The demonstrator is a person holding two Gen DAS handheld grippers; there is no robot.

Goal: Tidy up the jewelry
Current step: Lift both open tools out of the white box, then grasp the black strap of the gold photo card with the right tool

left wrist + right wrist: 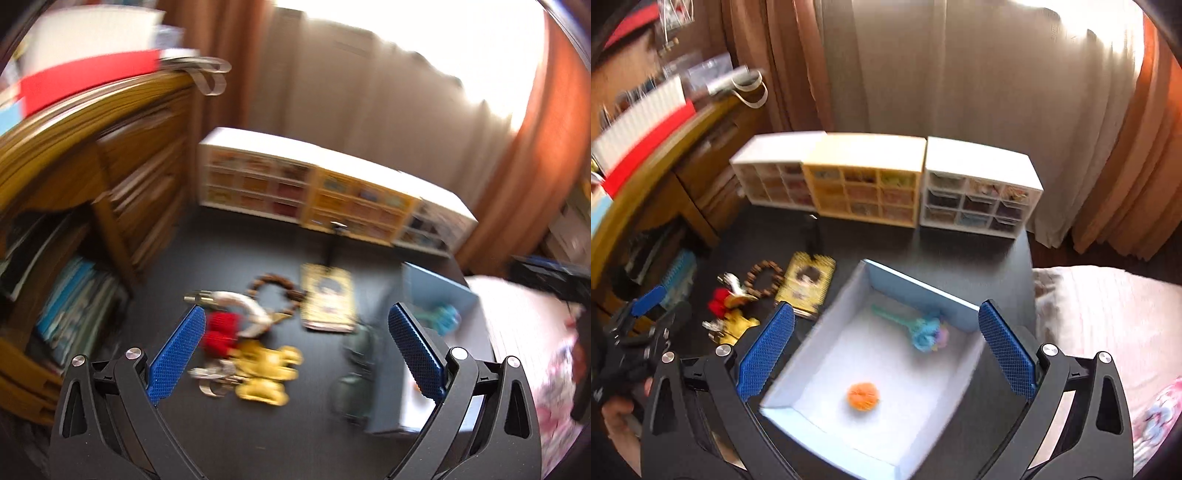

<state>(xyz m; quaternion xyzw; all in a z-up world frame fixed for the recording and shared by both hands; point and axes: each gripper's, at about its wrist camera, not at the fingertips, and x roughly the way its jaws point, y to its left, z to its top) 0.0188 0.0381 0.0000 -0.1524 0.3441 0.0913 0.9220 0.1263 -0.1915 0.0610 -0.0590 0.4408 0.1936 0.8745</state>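
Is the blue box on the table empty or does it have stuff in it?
Not empty: the blue box holds an orange pom-pom and a turquoise flower piece.

We see a pale blue box point(925, 290) holding an orange pom-pom point(863, 396) and a turquoise charm point(925, 330). Left of it lie a bead bracelet point(764, 277) and a yellow charm point(737, 325).

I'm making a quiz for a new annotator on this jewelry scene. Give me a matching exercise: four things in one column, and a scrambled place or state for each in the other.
Things:
1. orange pom-pom
2. wooden bead bracelet
3. yellow drawer cabinet
4. right gripper

Places or states:
A. between two white drawer cabinets
B. on the dark table, left of the box
C. jaws open, holding nothing
D. inside the light blue box

Pairs: 1-D, 2-B, 3-A, 4-C
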